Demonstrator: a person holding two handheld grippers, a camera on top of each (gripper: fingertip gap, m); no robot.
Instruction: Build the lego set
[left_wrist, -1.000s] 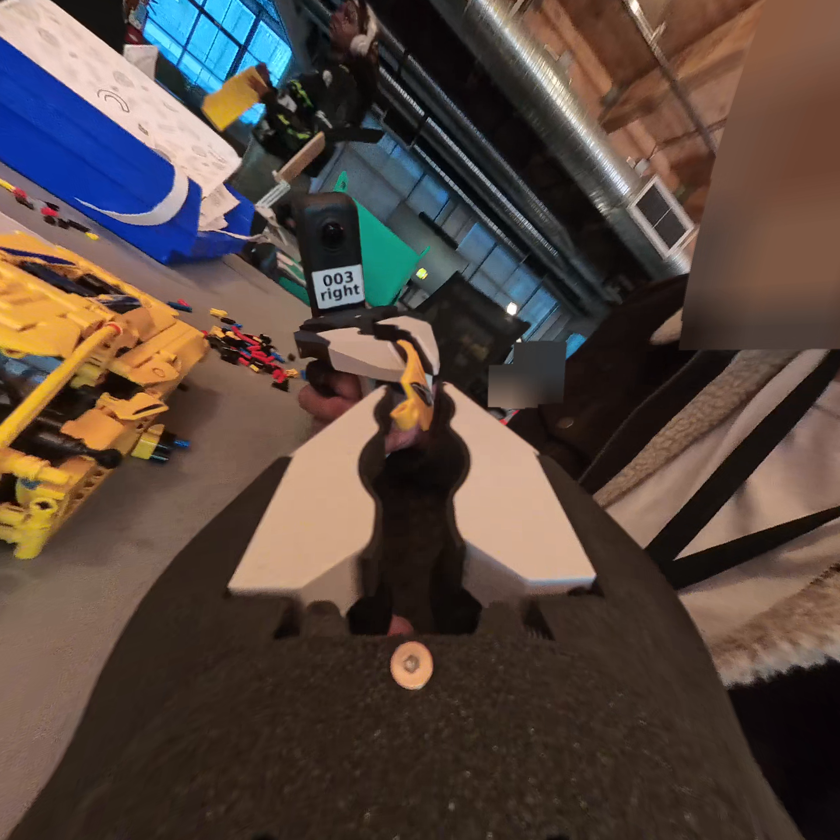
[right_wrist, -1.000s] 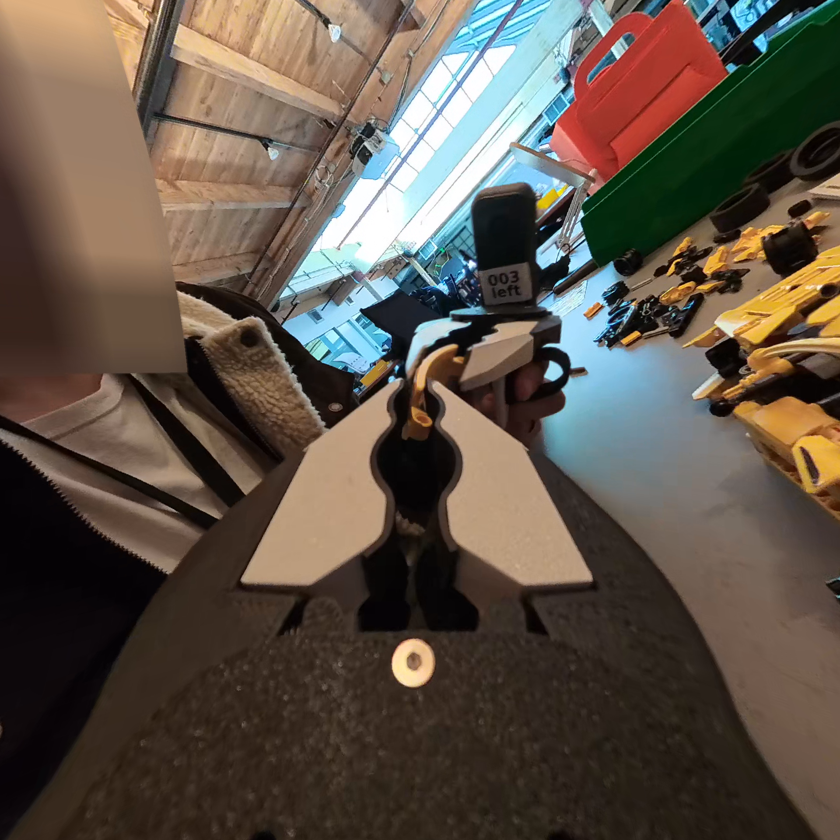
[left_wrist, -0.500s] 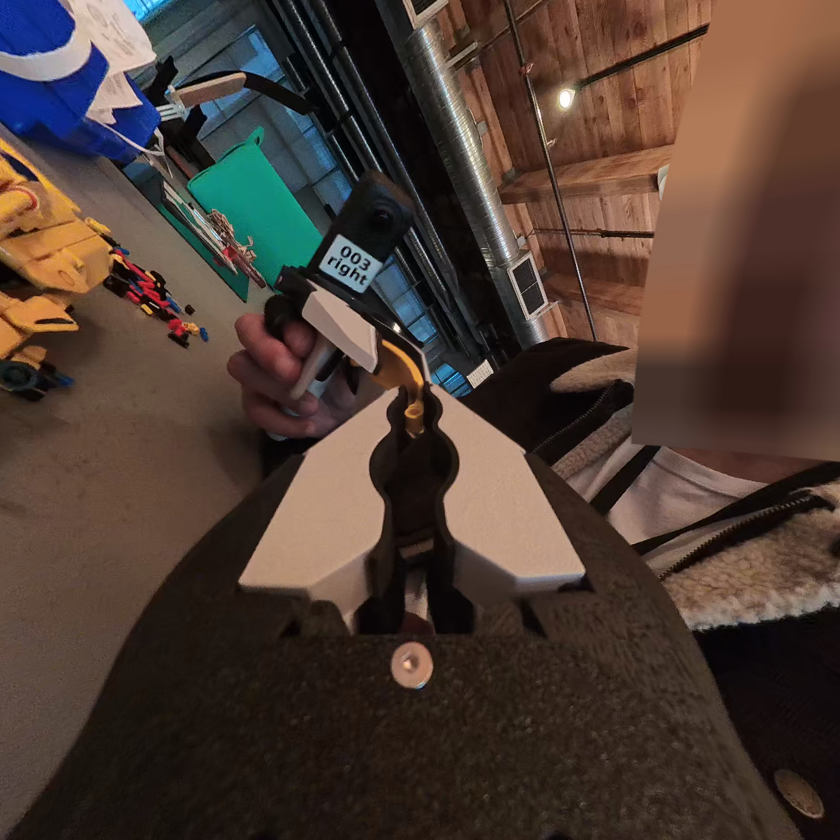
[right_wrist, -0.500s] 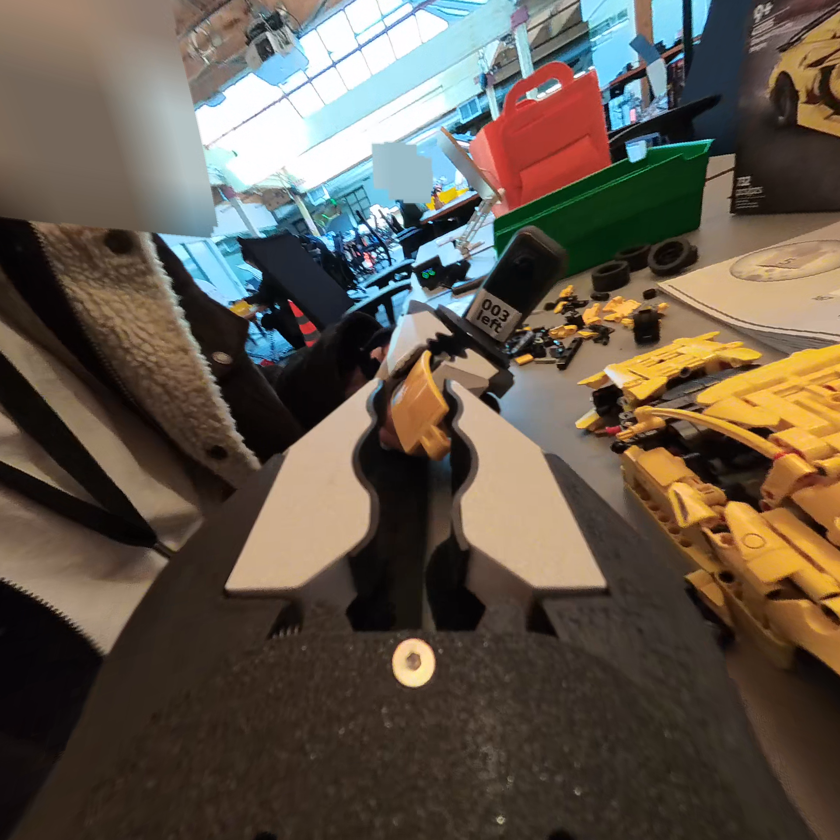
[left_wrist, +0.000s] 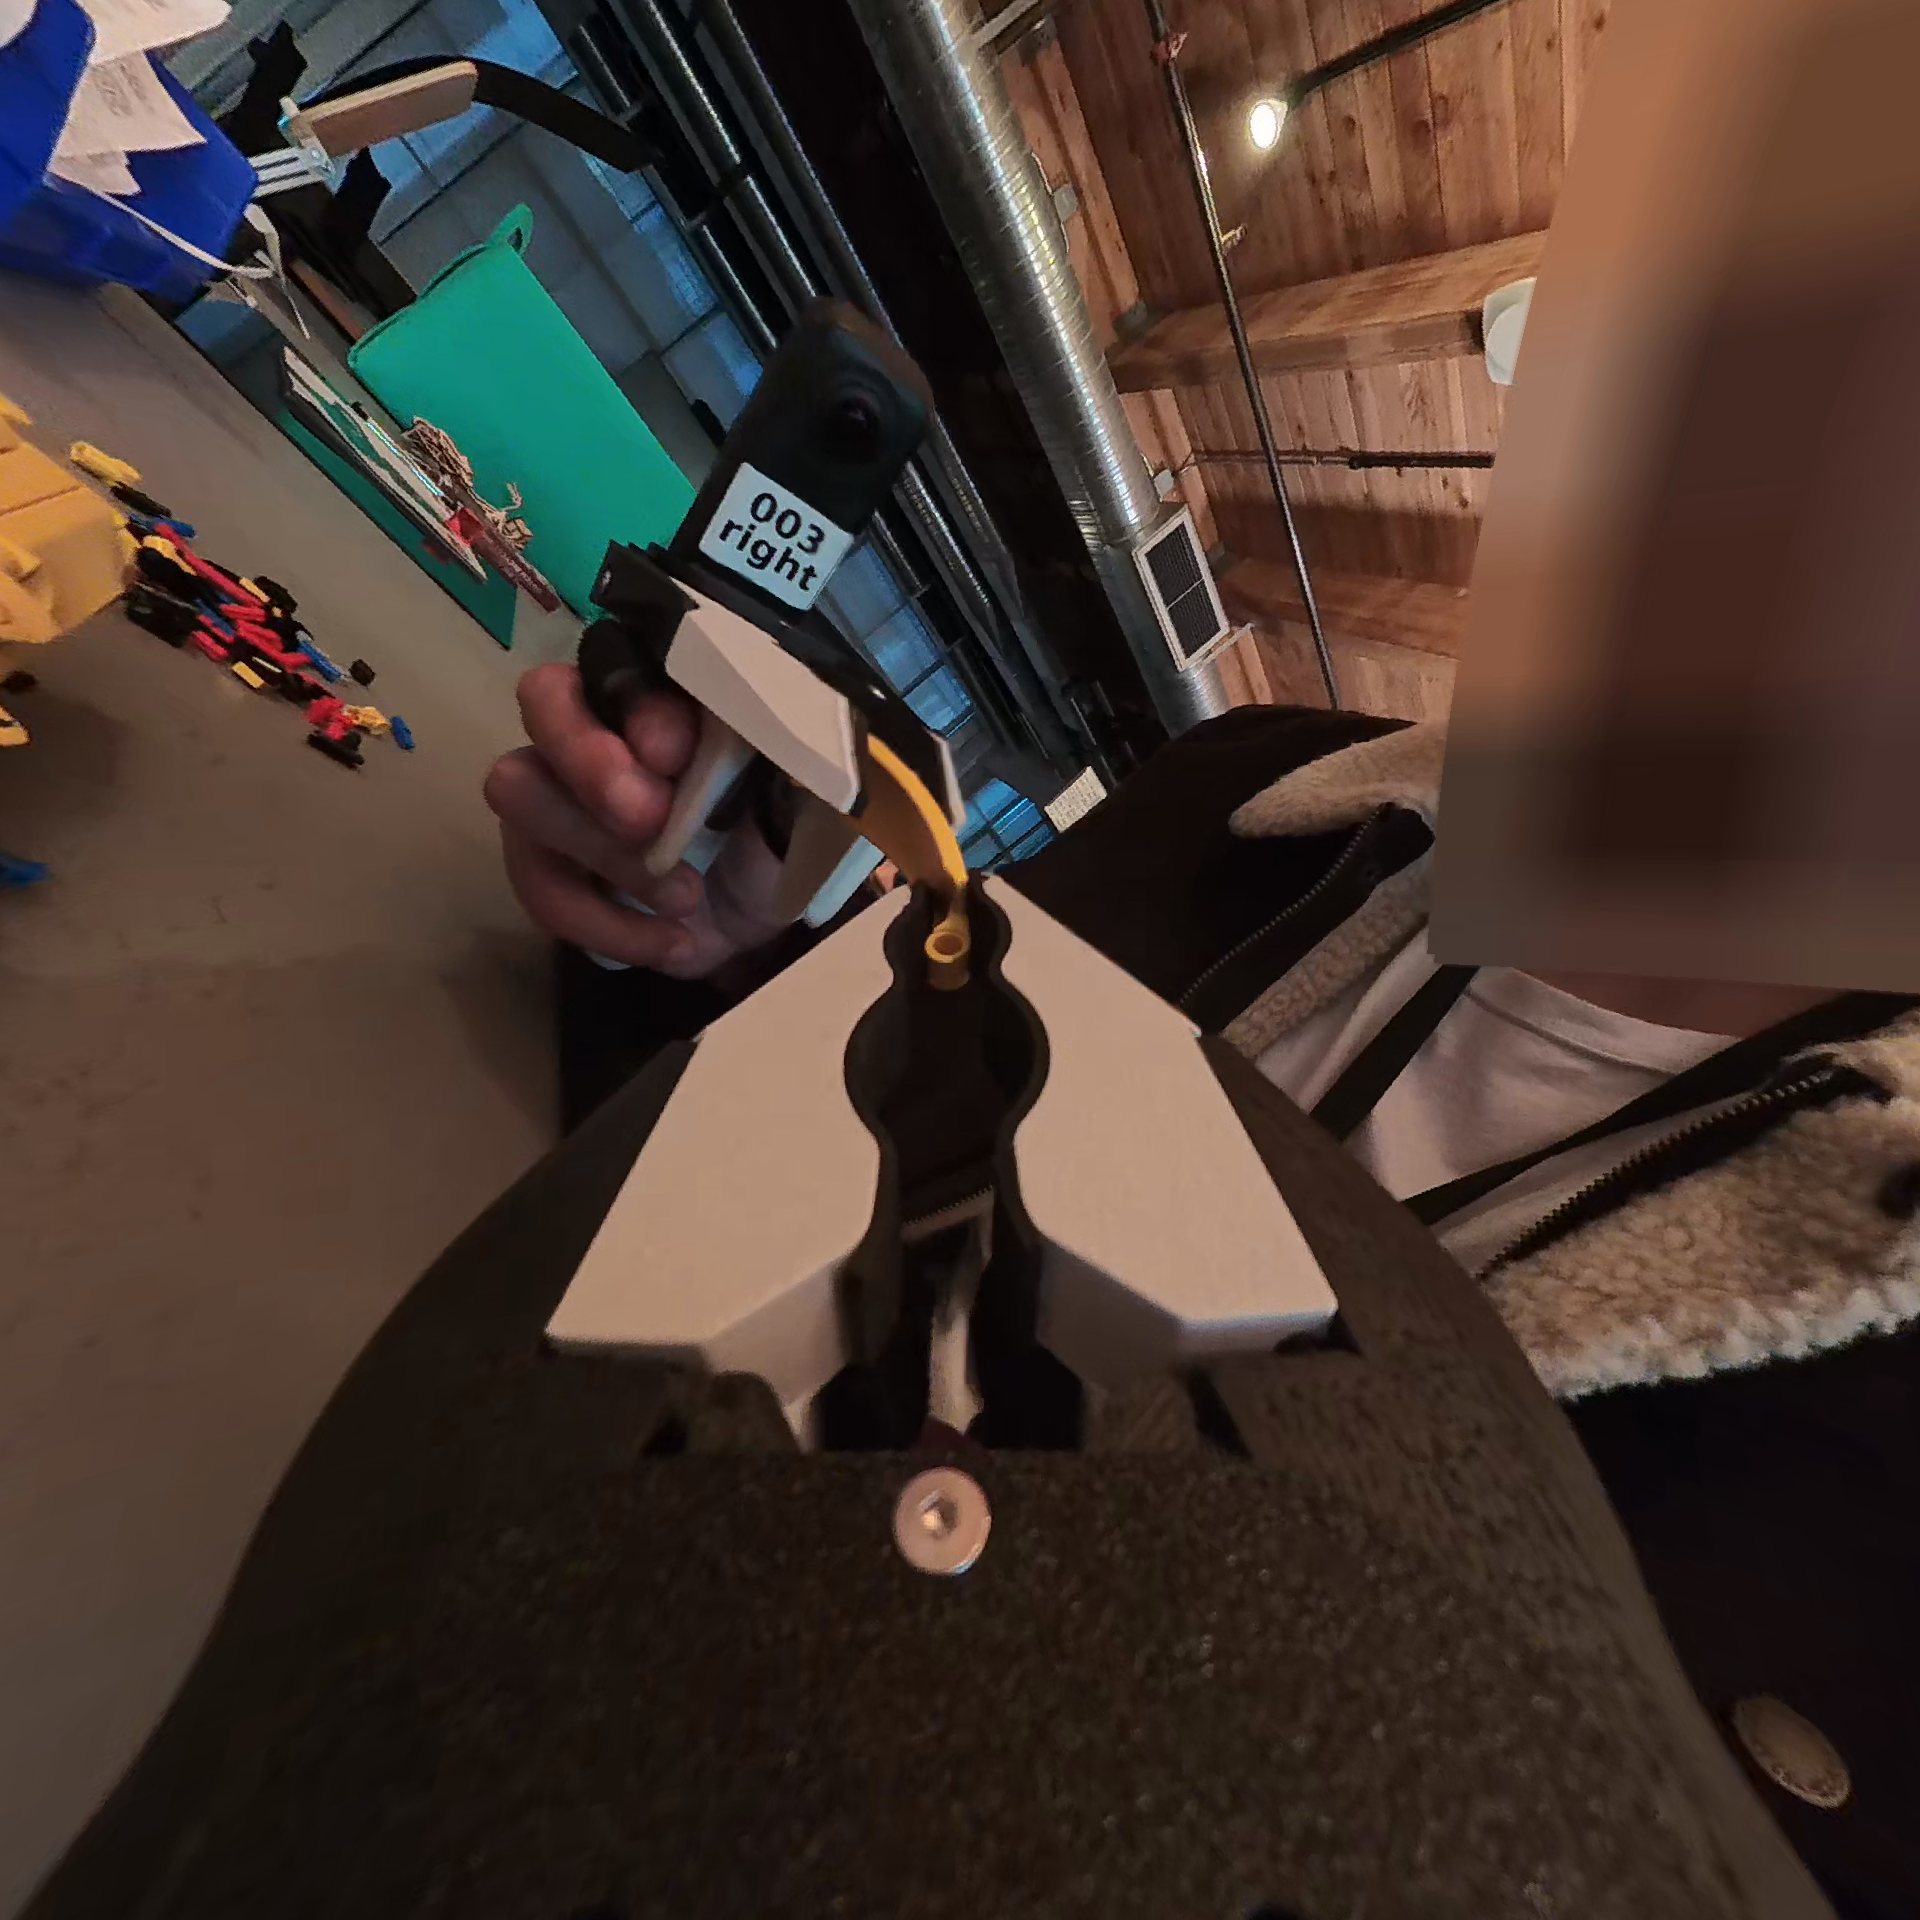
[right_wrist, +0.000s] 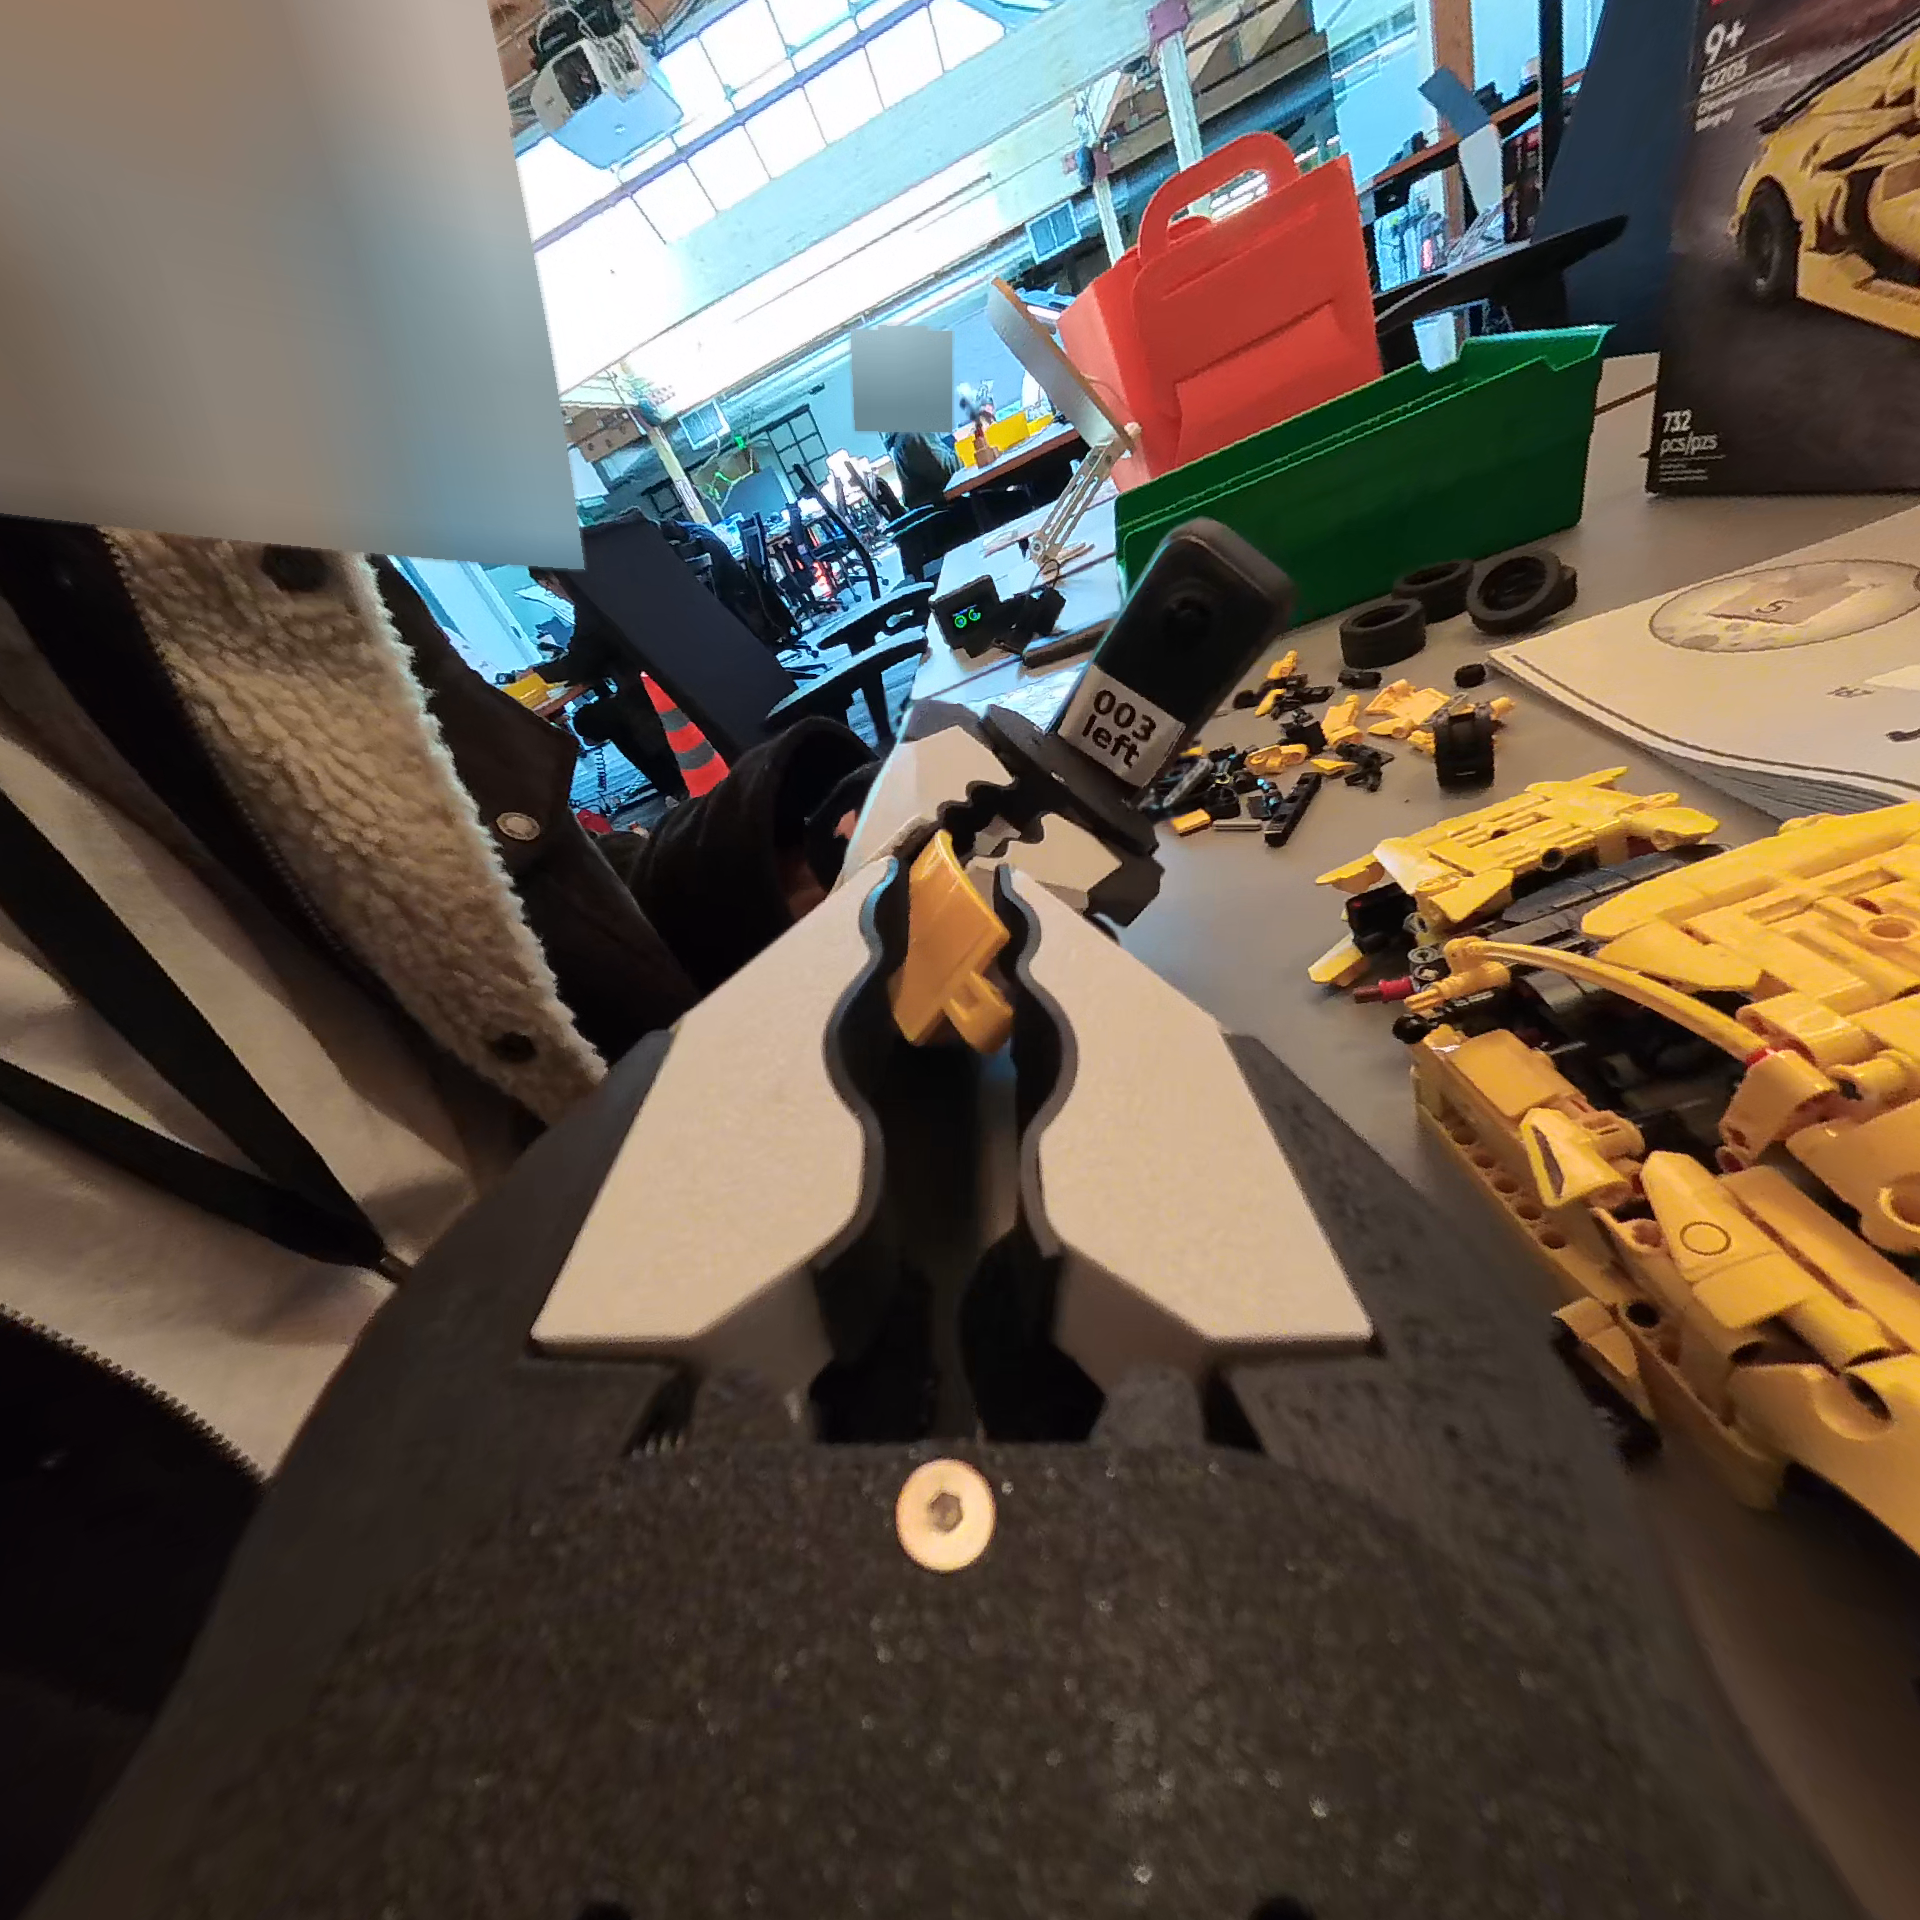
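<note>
Grey tabletop lies bare between the half-built yellow car and the person's jacket. Behind the car, a green bin holds a red bag. Both the left gripper and right gripper clench one curved yellow panel, raised beside the car.

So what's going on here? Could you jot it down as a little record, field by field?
left gripper: shut on the yellow curved piece
right gripper: shut on the same piece, facing the left one
piece: held in the air between both
car model: yellow, part built, on the table
loose parts: scattered behind the model
tyres: black, by the green bin
</note>
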